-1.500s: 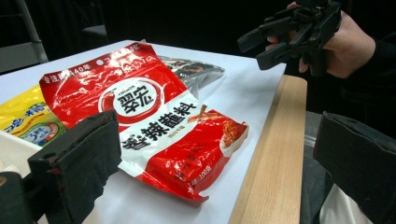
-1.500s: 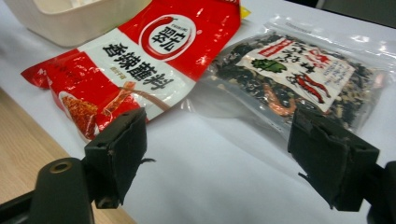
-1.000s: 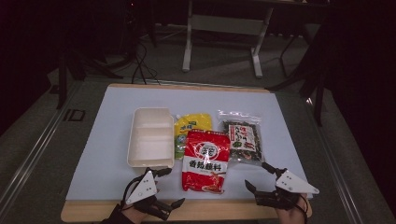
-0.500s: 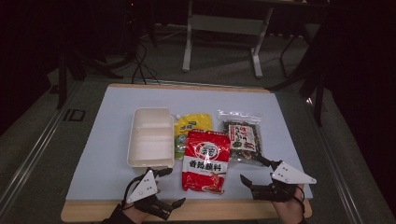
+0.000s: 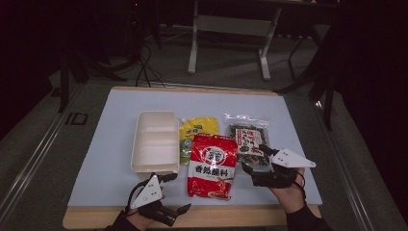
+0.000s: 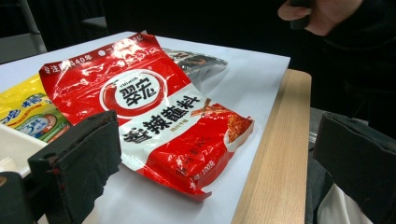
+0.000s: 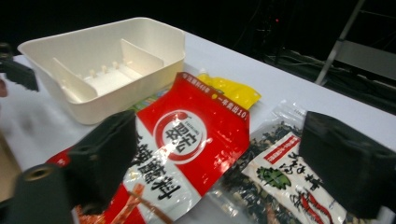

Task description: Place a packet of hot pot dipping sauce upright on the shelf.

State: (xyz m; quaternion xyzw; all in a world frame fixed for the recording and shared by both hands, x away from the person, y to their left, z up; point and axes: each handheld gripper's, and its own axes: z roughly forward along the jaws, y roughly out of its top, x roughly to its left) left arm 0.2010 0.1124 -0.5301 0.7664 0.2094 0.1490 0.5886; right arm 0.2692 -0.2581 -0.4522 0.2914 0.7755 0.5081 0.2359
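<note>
A red snack packet (image 5: 211, 166) lies flat at the table's front centre, also in the left gripper view (image 6: 159, 107) and the right gripper view (image 7: 187, 135). Beside it on the right lies a clear seaweed packet (image 5: 248, 138) (image 7: 280, 172). A yellow packet (image 5: 197, 130) (image 7: 233, 91) is partly under the red one. A white divided tray (image 5: 154, 142) (image 7: 102, 60) stands empty on the left. My left gripper (image 5: 177, 193) (image 6: 219, 158) is open, just left of the red packet's near end. My right gripper (image 5: 254, 159) (image 7: 224, 158) is open at the seaweed packet's near edge, holding nothing.
The pale blue mat (image 5: 110, 159) ends at a wooden table edge (image 5: 231, 216) (image 6: 275, 154) along the front. Beyond the table's far side stand metal frame legs (image 5: 195, 43) on a dark floor. A hand (image 6: 322, 14) holding the other gripper shows far off.
My right gripper has moved left and forward, from the table's front right corner to the near edge of the seaweed packet. The left gripper has stayed put.
</note>
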